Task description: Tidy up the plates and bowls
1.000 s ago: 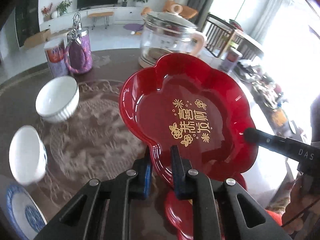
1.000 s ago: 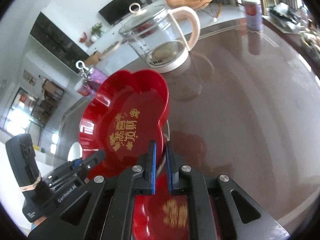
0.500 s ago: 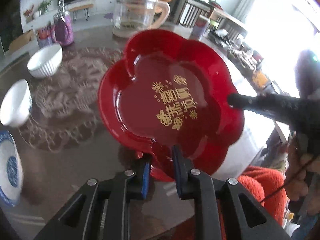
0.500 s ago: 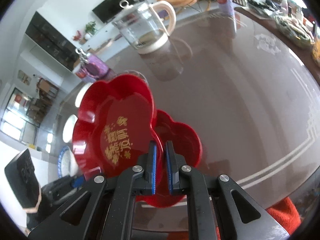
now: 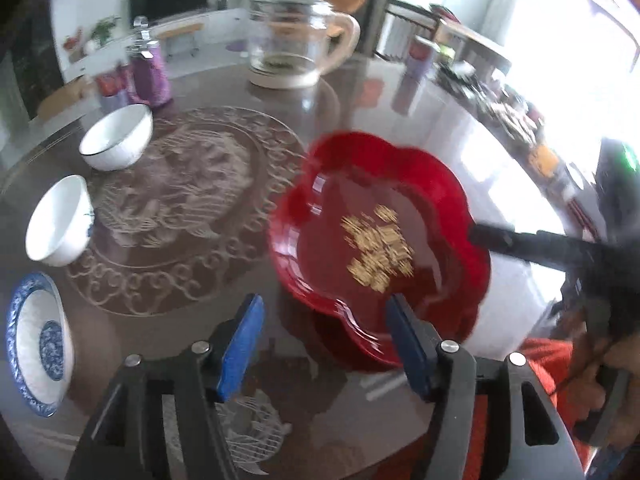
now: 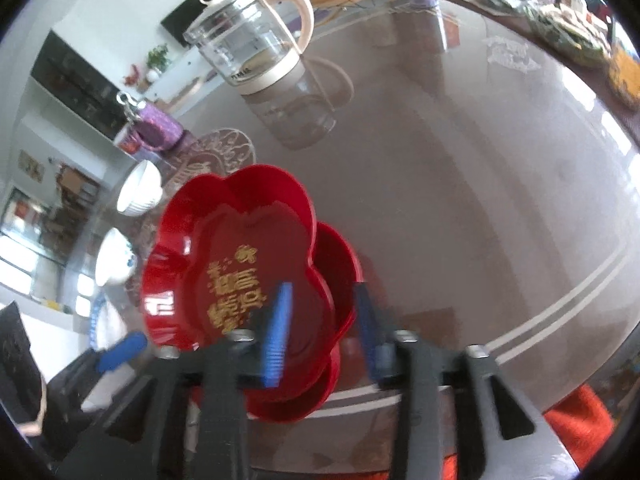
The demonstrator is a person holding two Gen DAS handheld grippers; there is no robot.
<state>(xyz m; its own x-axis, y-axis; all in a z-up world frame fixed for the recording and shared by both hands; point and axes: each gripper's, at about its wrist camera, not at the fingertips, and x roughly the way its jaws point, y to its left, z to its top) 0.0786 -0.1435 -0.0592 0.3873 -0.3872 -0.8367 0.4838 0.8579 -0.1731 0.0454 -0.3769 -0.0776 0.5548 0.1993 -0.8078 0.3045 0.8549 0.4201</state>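
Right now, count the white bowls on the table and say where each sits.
2. One white bowl stands beside the purple jar; the other white bowl sits nearer, tilted, by the blue-patterned plate. More may be hidden.

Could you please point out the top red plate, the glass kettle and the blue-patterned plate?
top red plate [image 6: 240,264]: right wrist view, inner base.
glass kettle [image 5: 288,40]: left wrist view, glass body.
blue-patterned plate [image 5: 38,344]: left wrist view, white inside.

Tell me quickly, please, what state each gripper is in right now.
Left gripper: jaws opening, pads off the red flower-shaped plate, holding nothing.
Right gripper: jaws opening, the same plate's rim lies between the pads, not clamped.
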